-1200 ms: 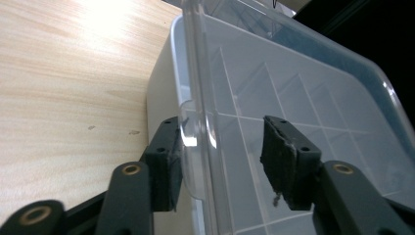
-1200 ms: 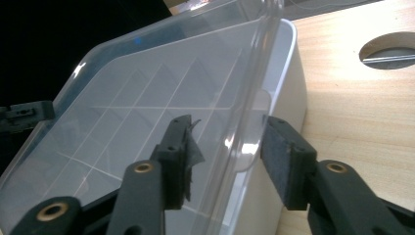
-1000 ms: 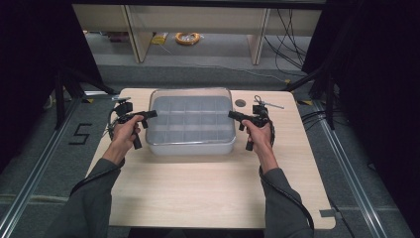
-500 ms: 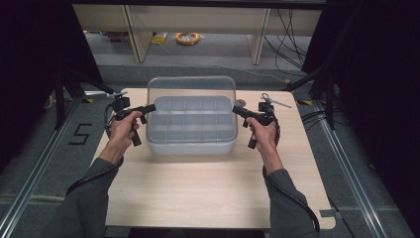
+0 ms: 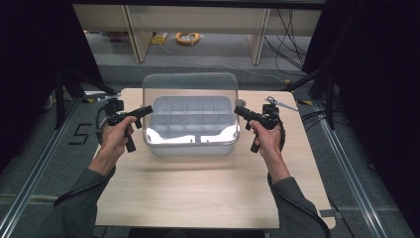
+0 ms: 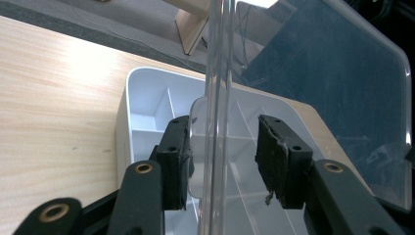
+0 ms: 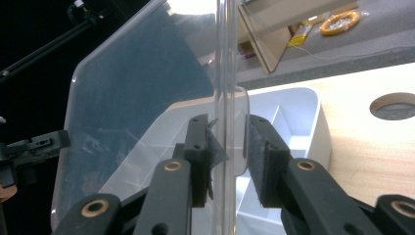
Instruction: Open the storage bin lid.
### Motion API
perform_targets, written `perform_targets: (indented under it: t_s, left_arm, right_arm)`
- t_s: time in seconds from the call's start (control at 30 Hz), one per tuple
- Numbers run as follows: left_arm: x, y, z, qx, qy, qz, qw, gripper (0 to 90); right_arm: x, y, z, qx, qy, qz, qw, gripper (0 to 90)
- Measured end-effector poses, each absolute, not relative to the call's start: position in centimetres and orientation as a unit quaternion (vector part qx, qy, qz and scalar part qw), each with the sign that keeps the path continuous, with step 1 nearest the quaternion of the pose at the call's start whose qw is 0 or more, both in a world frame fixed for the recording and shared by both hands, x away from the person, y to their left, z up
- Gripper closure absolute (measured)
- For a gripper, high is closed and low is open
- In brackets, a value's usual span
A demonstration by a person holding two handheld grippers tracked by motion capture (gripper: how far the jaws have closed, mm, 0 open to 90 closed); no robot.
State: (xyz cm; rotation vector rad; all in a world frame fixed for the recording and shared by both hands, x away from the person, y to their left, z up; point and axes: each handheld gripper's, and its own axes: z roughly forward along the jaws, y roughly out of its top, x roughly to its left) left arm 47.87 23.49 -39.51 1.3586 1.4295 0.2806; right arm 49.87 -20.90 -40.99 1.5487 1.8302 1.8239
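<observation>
1. Lid [image 5: 190, 89] of clear, thin, stiff plastic stands raised and tilted over the white compartment tray [image 5: 190, 131], which sits on the table [image 5: 198, 198] toward 12 o'clock.
2. Left gripper [image 5: 147, 110], at 9 o'clock of the tray, has just been closing; its pads [image 6: 175, 166] pinch the small tab on the lid's left edge. In the left gripper view the lid edge runs upright between the jaws.
3. Tray beneath shows empty dividers and rests flat on the table.
4. Right gripper [image 5: 237, 110], at 3 o'clock of the tray, has just been closing as well; its pads [image 7: 259, 161] pinch the matching tab on the lid's right edge.
5. Handling judgement: the lid is likely light, smooth and slippery, and may flex or twist if one side leads.
6. Grip judgement: hold at the two side tabs, both hands level, pads seated fully on the tab rather than its rim.
</observation>
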Motion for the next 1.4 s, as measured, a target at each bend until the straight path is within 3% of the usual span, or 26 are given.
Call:
perform_targets:
  t_s: [0.47, 0.77, 1.0, 1.4]
  left_arm:
    - [43.3, 23.6, -39.9, 0.594, 0.573, 0.136, 0.548, 55.8]
    - [41.5, 24.1, -41.0, 0.6, 0.568, 0.138, 0.546, 55.1]
    - [39.9, 23.9, -42.1, 0.611, 0.562, 0.125, 0.543, 55.0]
    - [37.2, 23.8, -43.3, 0.629, 0.552, 0.12, 0.534, 56.5]
  right_arm:
    - [45.5, -21.3, -40.7, 0.482, 0.621, 0.611, 0.091, 74.1]
    - [43.3, -20.6, -41.2, 0.493, 0.621, 0.606, 0.072, 74.4]
    - [41.8, -21.1, -41.5, 0.475, 0.633, 0.604, 0.095, 74.7]
    - [39.1, -21.7, -43.4, 0.481, 0.634, 0.601, 0.074, 74.9]
